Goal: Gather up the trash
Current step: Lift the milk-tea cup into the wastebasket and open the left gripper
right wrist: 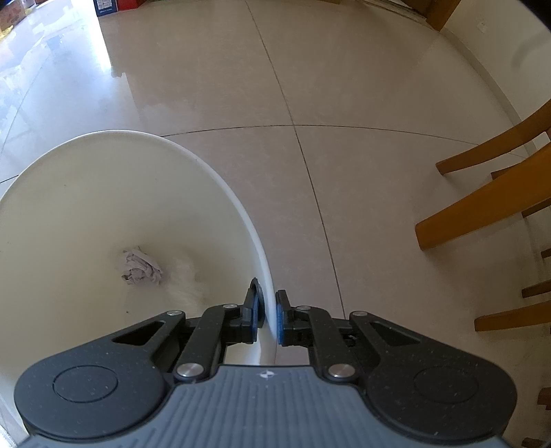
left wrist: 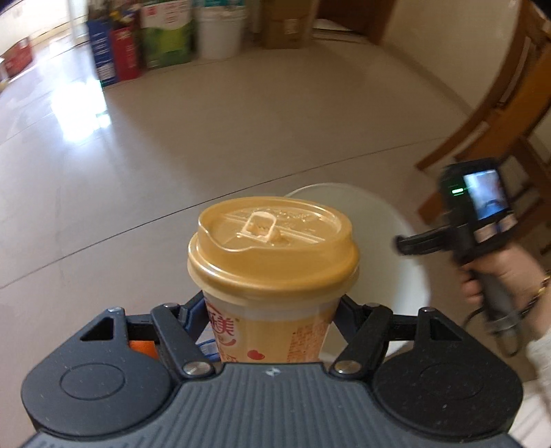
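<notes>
A paper drink cup (left wrist: 272, 275) with a tan plastic lid sits between the fingers of my left gripper (left wrist: 270, 324), which is shut on its body just under the lid. The cup is held up above the floor, in front of the white bin (left wrist: 385, 248). In the right wrist view my right gripper (right wrist: 270, 317) is shut on the rim of that white bin (right wrist: 237, 206), one finger inside the wall and one outside. A crumpled paper ball (right wrist: 141, 267) lies on the bin's bottom. A hand (left wrist: 499, 275) holding the right gripper shows in the left wrist view.
Wooden chair legs (right wrist: 482, 206) stand to the right of the bin on the beige tiled floor (right wrist: 310, 86). Coloured boxes (left wrist: 137, 44) and a white bucket (left wrist: 220, 31) line the far wall.
</notes>
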Available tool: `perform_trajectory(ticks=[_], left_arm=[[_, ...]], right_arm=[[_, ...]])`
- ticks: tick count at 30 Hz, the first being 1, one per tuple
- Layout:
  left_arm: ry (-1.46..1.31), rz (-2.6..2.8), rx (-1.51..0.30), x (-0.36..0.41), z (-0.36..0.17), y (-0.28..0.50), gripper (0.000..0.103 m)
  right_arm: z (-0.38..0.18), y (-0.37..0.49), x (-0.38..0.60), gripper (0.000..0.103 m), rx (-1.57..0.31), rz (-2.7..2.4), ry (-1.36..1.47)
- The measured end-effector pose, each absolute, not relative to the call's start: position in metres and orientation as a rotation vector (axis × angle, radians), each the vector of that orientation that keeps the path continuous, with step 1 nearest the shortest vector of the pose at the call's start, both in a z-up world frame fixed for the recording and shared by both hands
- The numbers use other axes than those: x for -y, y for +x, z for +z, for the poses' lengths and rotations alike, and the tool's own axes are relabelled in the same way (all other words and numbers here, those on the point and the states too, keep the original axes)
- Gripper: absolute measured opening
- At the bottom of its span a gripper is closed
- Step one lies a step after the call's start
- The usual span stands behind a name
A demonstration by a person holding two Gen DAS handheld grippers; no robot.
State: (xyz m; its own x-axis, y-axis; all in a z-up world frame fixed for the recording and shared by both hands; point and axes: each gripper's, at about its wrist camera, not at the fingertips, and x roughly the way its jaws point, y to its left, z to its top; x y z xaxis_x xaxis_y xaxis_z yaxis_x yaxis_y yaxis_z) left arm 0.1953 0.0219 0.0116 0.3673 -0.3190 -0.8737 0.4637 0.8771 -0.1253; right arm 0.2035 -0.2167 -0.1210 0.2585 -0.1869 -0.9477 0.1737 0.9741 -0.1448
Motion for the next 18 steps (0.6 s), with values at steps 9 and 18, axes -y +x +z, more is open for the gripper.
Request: perform_trajectory(ticks=[9, 18], left_arm=[[0.154, -0.558, -1.096, 0.04, -0.008, 0.211, 0.077], [0.162, -0.538, -1.058, 0.026, -0.008, 0.209, 0.092]], right_arm=[[-0.117, 0.206, 0.224, 0.012, -1.295, -0.237, 0.015], [-0.118, 0.206, 0.222, 0.012, -1.291, -0.239, 0.004]])
